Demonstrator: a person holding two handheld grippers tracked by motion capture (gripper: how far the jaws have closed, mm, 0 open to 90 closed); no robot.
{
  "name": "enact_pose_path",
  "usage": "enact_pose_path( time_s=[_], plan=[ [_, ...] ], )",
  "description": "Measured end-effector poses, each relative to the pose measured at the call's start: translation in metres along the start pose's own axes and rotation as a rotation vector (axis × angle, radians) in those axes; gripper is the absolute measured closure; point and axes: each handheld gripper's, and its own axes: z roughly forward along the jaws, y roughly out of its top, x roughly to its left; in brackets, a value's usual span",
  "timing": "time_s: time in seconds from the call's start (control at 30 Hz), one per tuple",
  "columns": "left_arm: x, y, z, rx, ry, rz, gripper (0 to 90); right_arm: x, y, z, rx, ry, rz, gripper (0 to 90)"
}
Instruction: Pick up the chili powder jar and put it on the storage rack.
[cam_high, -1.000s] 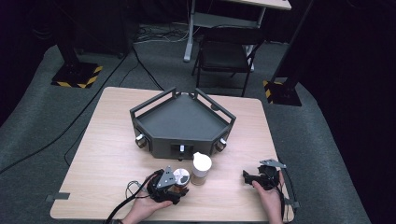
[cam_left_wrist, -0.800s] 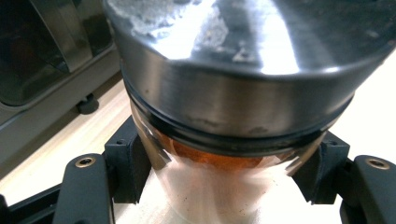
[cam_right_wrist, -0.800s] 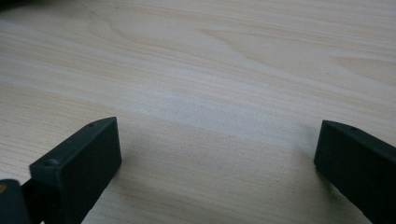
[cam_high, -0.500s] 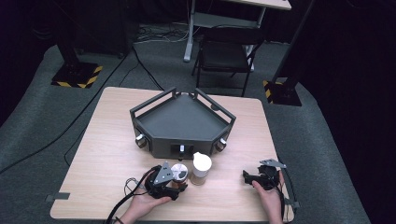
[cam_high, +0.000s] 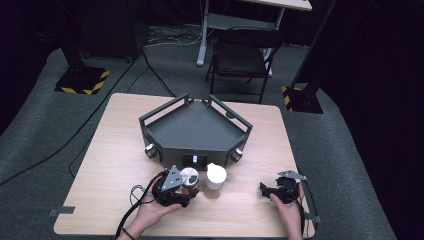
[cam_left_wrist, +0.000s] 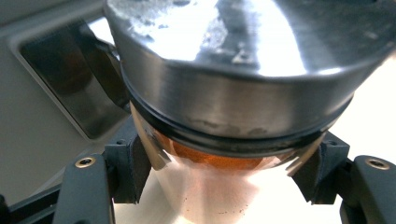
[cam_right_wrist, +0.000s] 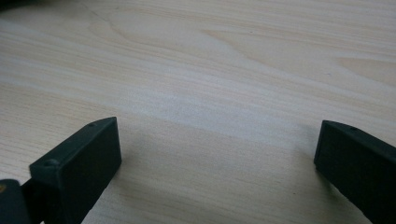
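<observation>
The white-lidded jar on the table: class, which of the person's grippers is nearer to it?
Left. The left gripper sits just beside the white-lidded jar, its jaws around the neighbouring metal-lidded jar. The right gripper rests farther off, open over bare table.

Lab/studio: black drapes, floor cables, stand bases.

2 jars probably just before the tray
</observation>
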Motion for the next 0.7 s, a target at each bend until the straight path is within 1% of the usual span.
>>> enact_pose_path(
  time_s=[0.13, 0.3, 0.47, 0.7],
  plan=[
    [0.002, 0.007, -0.003, -0.009, 0.004, 0.003, 31.0, 0.000, 0.000, 0.000, 0.000, 0.000, 0.000, 0.0],
    [0.005, 0.014, -0.006, -0.016, 0.005, -0.009, 31.0, 0.000, 0.000, 0.000, 0.000, 0.000, 0.000, 0.0],
    [0.005, 0.023, -0.009, -0.016, 0.017, -0.002, 31.0, 0.000, 0.000, 0.000, 0.000, 0.000, 0.000, 0.0],
    [0.007, 0.036, -0.014, -0.023, 0.040, -0.007, 31.0, 0.000, 0.000, 0.000, 0.000, 0.000, 0.000, 0.0]
  ],
)
